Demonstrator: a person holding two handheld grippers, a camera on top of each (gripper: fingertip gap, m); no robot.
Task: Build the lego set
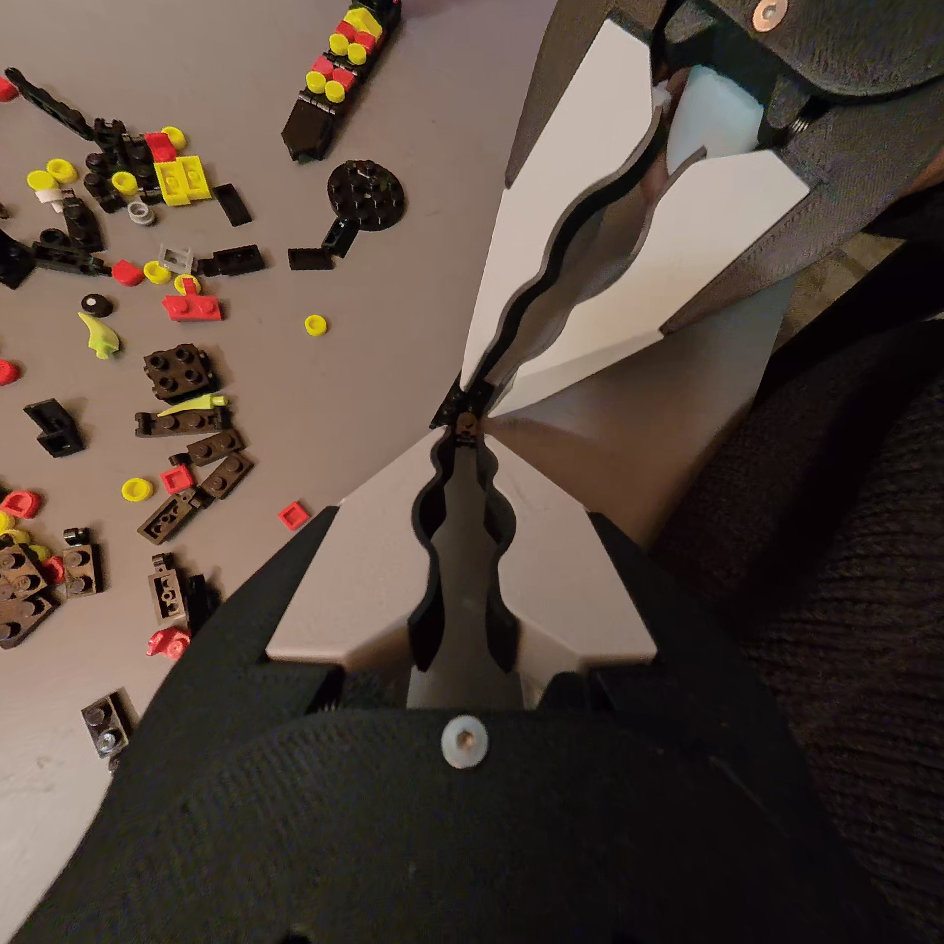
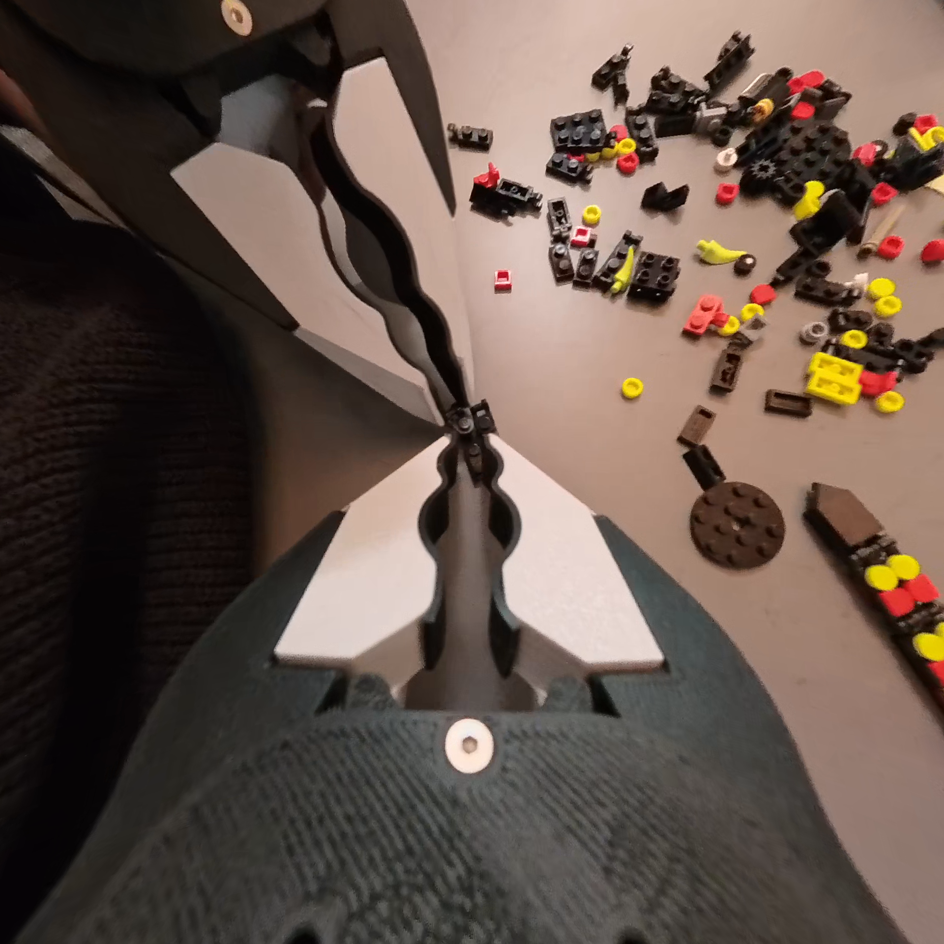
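My left gripper (image 1: 462, 443) is shut on a small black lego piece (image 1: 465, 424). My right gripper (image 2: 472, 452) is shut on a thin black lego piece (image 2: 475, 459). The two grippers meet tip to tip above the table's near side, and their black pieces touch in one small cluster (image 2: 467, 420). The right gripper (image 1: 477, 391) comes in from the upper right in the left wrist view. The left gripper (image 2: 452, 401) comes in from the upper left in the right wrist view. How the pieces join is hidden between the tips.
A long black assembly with yellow and red round tiles (image 1: 337, 76) (image 2: 894, 587) lies on the grey table (image 1: 357, 357). A black round plate (image 1: 365, 196) (image 2: 735, 526) is beside it. Several loose black, red and yellow pieces (image 1: 179, 368) are scattered. Dark knitted clothing (image 1: 843, 562) is close by.
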